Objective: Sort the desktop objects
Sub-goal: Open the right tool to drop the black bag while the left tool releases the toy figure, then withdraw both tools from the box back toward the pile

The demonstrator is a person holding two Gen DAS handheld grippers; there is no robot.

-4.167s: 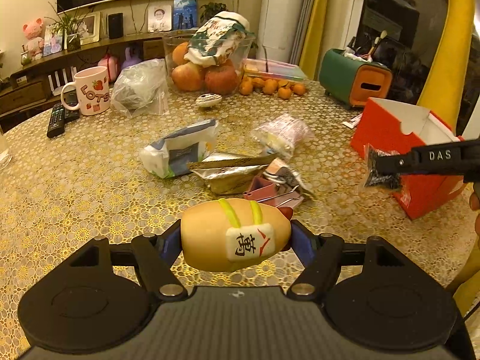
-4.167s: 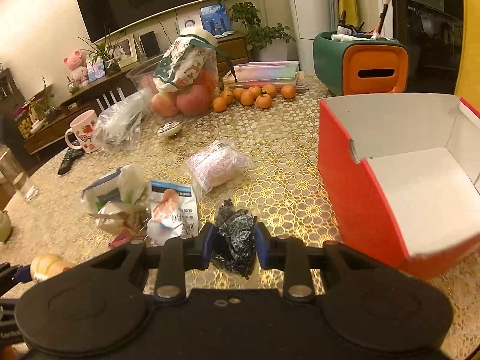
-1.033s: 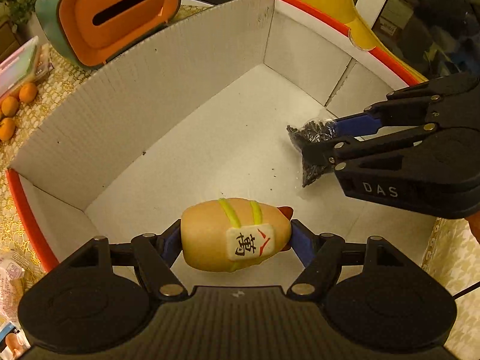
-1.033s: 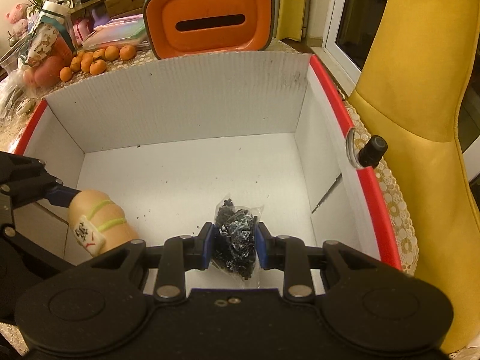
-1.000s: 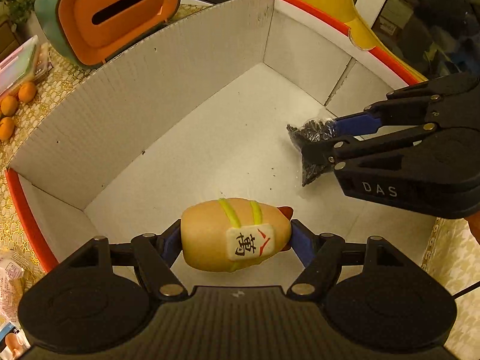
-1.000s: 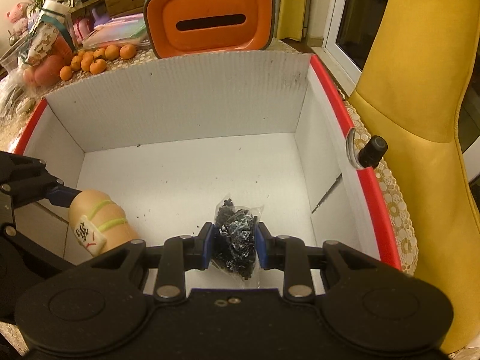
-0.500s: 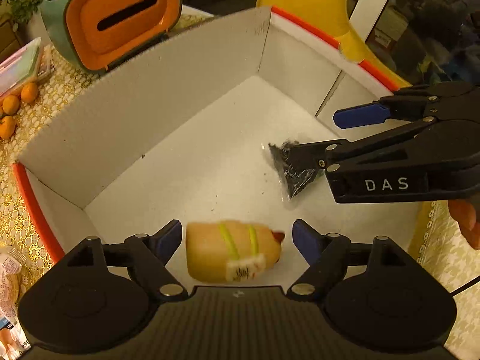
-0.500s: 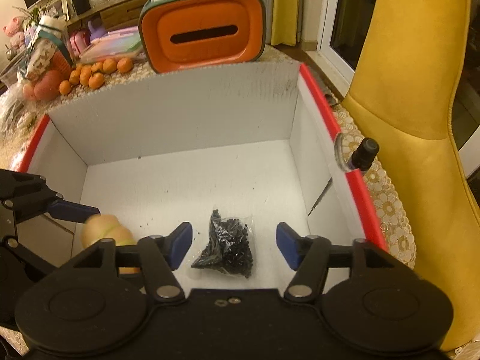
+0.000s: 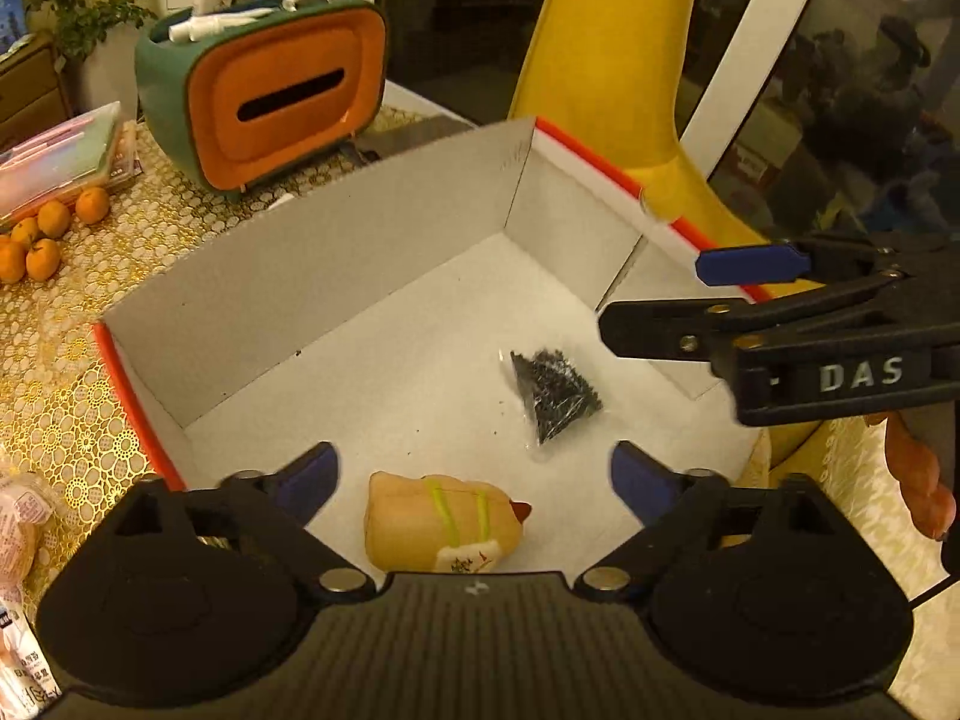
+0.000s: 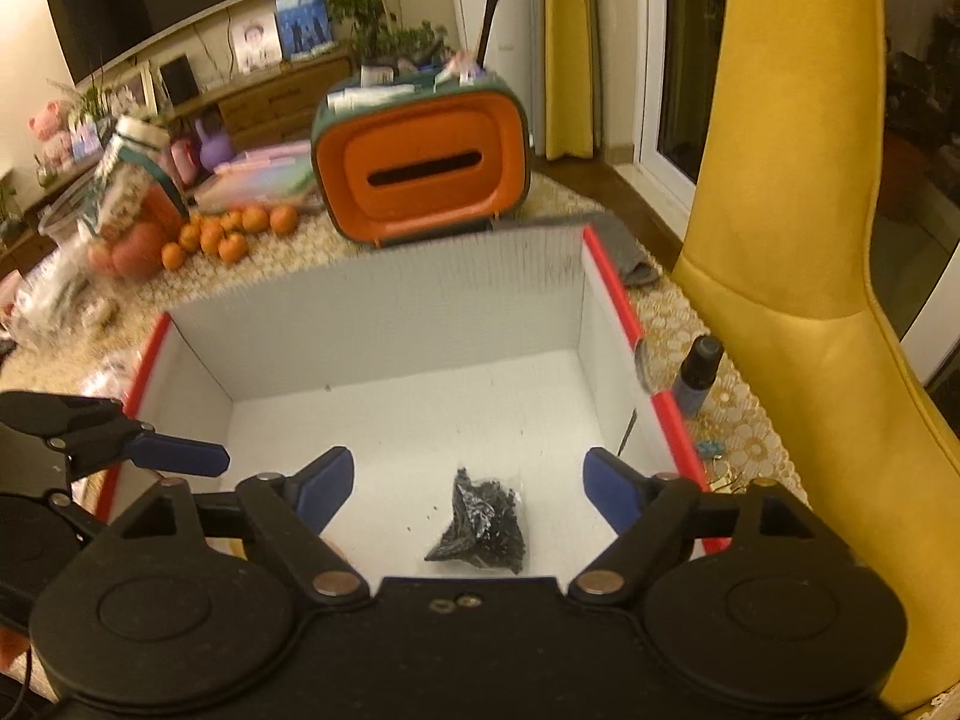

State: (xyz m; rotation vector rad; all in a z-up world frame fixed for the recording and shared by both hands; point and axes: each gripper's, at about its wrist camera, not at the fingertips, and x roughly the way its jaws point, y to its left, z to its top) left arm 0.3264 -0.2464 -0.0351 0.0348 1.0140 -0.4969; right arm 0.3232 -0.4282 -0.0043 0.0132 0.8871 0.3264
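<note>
A red box with white inside (image 9: 336, 276) stands on the table; it also shows in the right wrist view (image 10: 390, 312). On its floor lie a tan bun-shaped toy (image 9: 441, 531) with green stripes and a small bag of black bits (image 9: 555, 393), which the right wrist view (image 10: 483, 525) also shows. My left gripper (image 9: 474, 474) is open and empty above the toy. My right gripper (image 10: 465, 483) is open and empty above the black bag; it reaches in from the right in the left wrist view (image 9: 744, 294).
An orange and green tissue box (image 9: 270, 96) stands behind the red box. Small oranges (image 10: 231, 231) and a bag of apples (image 10: 129, 213) lie at the left. A small dark bottle (image 10: 696, 375) stands right of the box. A yellow chair (image 10: 798, 240) is at the right.
Both grippers opened and let go: the toy and the black bag dropped onto the box floor. Both grippers have since risen and pulled back from the box.
</note>
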